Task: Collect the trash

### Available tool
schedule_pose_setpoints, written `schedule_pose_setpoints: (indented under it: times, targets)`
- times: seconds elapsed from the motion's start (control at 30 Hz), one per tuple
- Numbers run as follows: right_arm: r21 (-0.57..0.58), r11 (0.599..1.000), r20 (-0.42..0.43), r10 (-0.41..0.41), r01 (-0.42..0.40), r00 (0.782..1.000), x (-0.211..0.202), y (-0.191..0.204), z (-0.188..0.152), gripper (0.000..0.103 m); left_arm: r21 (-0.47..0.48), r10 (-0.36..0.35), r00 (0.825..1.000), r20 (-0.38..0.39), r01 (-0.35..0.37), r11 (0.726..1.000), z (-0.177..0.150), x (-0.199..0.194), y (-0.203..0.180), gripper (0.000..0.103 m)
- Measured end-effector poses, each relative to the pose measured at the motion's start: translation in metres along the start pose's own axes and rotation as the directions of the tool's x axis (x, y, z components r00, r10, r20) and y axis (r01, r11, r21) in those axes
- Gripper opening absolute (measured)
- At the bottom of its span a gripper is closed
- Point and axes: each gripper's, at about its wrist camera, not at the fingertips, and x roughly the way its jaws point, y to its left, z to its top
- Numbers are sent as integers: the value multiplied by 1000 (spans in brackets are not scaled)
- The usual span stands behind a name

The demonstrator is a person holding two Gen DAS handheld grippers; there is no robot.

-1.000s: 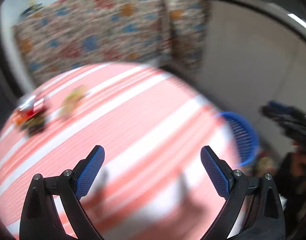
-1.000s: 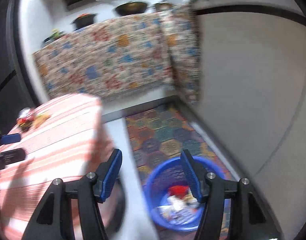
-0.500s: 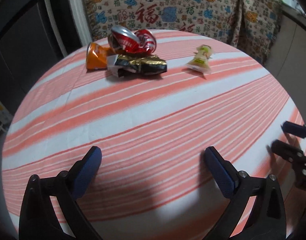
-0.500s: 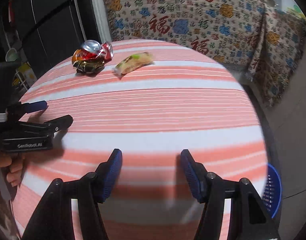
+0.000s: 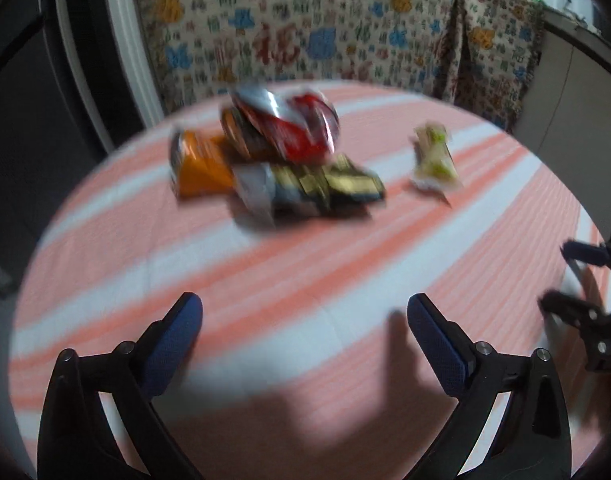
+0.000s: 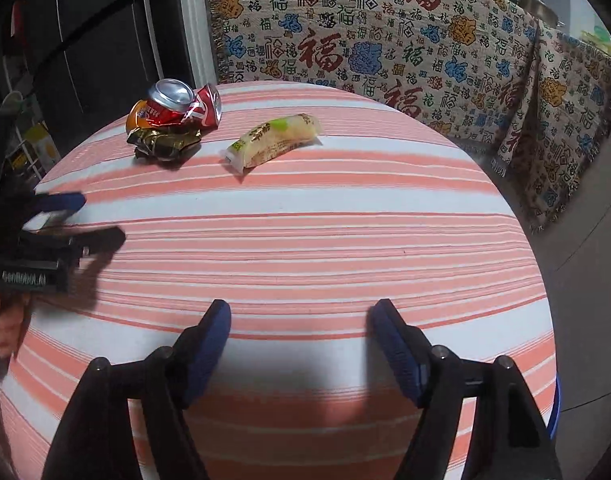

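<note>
A round table with a pink-and-white striped cloth (image 6: 345, 240) holds a pile of trash at its far side: a crushed red can (image 6: 185, 108) (image 5: 289, 124), an orange can (image 5: 197, 164) and a crumpled black-and-gold wrapper (image 6: 165, 142) (image 5: 325, 188). A pale yellow-green snack packet (image 6: 277, 140) (image 5: 433, 158) lies apart to their right. My left gripper (image 5: 305, 316) is open and empty over the near cloth, facing the pile. My right gripper (image 6: 301, 316) is open and empty over the near edge. Each gripper shows in the other's view, the left one (image 6: 65, 220) and the right one (image 5: 577, 280).
A sofa covered in a patterned cloth (image 6: 385, 48) stands behind the table. A dark cabinet (image 6: 85, 40) is at the far left. A sliver of the blue basket's rim (image 6: 555, 404) shows below the table's right edge.
Both grippers swung from the blue basket and floor to face the table, then the left gripper moved closer to the trash pile. Both stayed open.
</note>
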Motion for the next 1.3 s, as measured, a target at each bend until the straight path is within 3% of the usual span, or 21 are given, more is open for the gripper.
schedule_pose_setpoints:
  times: [0.07, 0.3, 0.33, 0.37, 0.47, 0.5, 0.6, 0.7, 0.73, 0.87, 0.93, 1.0, 1.07, 1.2, 1.3]
  targets:
    - [1, 1000, 0, 0, 0, 1000, 0, 0, 0, 76, 16, -25, 997, 68, 24, 1000, 19, -1, 11, 102]
    - [-1, 1000, 1, -5, 5, 1000, 1, 1, 0, 76, 124, -200, 979, 25, 196, 973, 47, 35, 7, 98]
    - [0, 1000, 2, -6, 6, 1000, 1, 1, 0, 76, 138, -259, 966, 5, 256, 957, 44, 33, 4, 95]
    - [0, 1000, 2, -6, 6, 1000, 1, 1, 0, 76, 153, -332, 943, -20, 331, 931, 38, 28, 1, 91]
    - [-1, 1000, 2, -8, 8, 1000, 1, 1, 0, 76, 214, -486, 870, -84, 492, 844, 21, 7, -9, 91]
    - [-1, 1000, 3, -10, 10, 1000, 1, 1, 0, 76, 233, -493, 866, -80, 497, 836, 19, 2, -11, 93]
    - [-1, 1000, 3, -12, 12, 1000, 2, 2, 0, 76, 207, -446, 895, -12, 439, 874, 25, -2, -12, 97]
    - [-1, 1000, 4, -11, 11, 1000, 2, 2, 0, 76, 159, -315, 947, 55, 303, 940, 41, 12, -11, 98]
    - [-1, 1000, 4, -11, 11, 1000, 2, 2, 0, 76, 145, -290, 955, 55, 280, 949, 45, 18, -9, 98]
    - [0, 1000, 5, -11, 11, 1000, 2, 2, 0, 76, 119, -340, 941, 1, 337, 934, 56, 41, -15, 98]
    - [0, 1000, 5, -11, 11, 1000, 2, 2, 0, 76, 141, -370, 929, -1, 366, 920, 54, 41, -21, 92]
    - [0, 1000, 5, -12, 12, 1000, 2, 2, 0, 76, 160, -387, 922, 3, 382, 910, 50, 34, -26, 61]
    - [0, 1000, 5, -12, 12, 1000, 2, 2, 0, 76, 150, -395, 919, -1, 391, 908, 49, 31, -27, 37]
    - [1, 1000, 6, -12, 12, 1000, 2, 3, 0, 76, 96, -392, 920, 20, 389, 916, 34, 13, -22, 27]
    - [3, 1000, 6, -11, 11, 1000, 2, 2, -1, 76, 39, -336, 942, 17, 335, 941, 16, -6, -18, 27]
